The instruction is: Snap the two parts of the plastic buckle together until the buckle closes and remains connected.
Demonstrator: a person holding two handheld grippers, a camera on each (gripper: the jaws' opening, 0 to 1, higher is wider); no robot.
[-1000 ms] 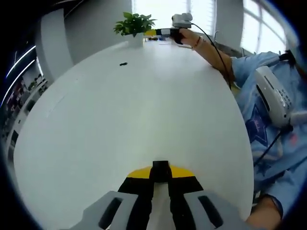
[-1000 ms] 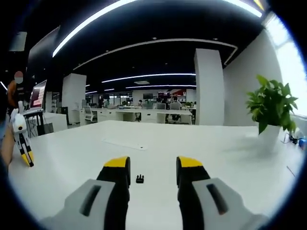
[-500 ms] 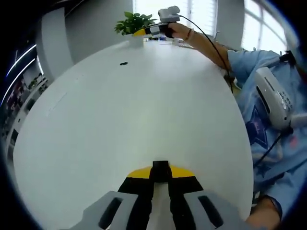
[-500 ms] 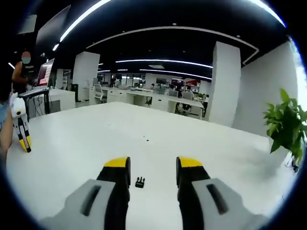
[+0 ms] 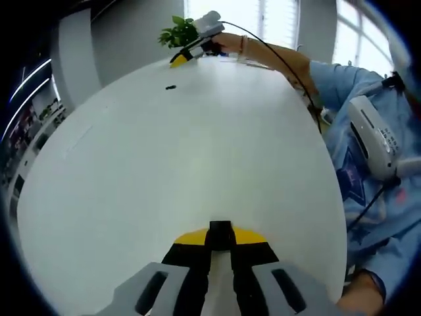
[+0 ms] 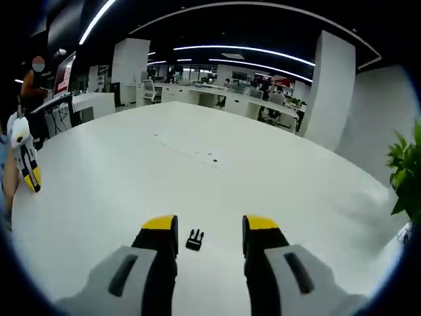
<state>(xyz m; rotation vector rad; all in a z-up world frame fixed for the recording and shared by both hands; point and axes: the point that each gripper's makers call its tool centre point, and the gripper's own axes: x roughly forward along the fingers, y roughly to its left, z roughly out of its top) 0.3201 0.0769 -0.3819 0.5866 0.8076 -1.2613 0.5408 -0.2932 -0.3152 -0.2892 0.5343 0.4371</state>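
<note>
The left gripper (image 5: 220, 247) gripped one black buckle half (image 5: 220, 230) near the person. The right gripper (image 6: 202, 227), jaws wide, hovered over the other buckle half (image 6: 194, 239) on the white table (image 6: 131, 171). Grasping and snapping remained undone.

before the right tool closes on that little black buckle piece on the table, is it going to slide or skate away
Probably it can skate: the buckle piece looks small and hard, lying loose on the smooth white table. It seems very light, so a touch from one jaw may spin it. The right tool is open with the piece between the jaws, so closing evenly should trap it.
</note>
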